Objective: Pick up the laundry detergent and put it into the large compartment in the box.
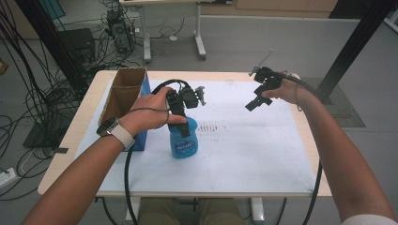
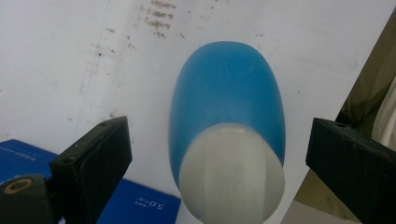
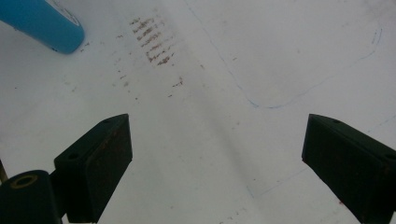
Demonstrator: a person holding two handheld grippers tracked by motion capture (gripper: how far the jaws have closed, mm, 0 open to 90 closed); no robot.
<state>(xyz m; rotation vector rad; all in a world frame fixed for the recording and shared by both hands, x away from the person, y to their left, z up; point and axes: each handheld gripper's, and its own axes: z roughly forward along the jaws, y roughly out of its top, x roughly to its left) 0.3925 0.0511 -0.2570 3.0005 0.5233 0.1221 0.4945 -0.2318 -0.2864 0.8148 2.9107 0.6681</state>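
A blue bottle with a white cap stands upright on the white mat, left of centre. My left gripper hangs right over its top. In the left gripper view the bottle and its cap sit between the wide-apart jaws of the left gripper, and neither jaw touches it. My right gripper is held up over the mat's back right, open. In its own view the right gripper has bare mat between its jaws, with the bottle far off at top left.
An open cardboard box with a blue side stands at the table's back left, close beside the left hand; its blue face lies near the bottle. Brown smudges mark the mat. The table's front edge is close by.
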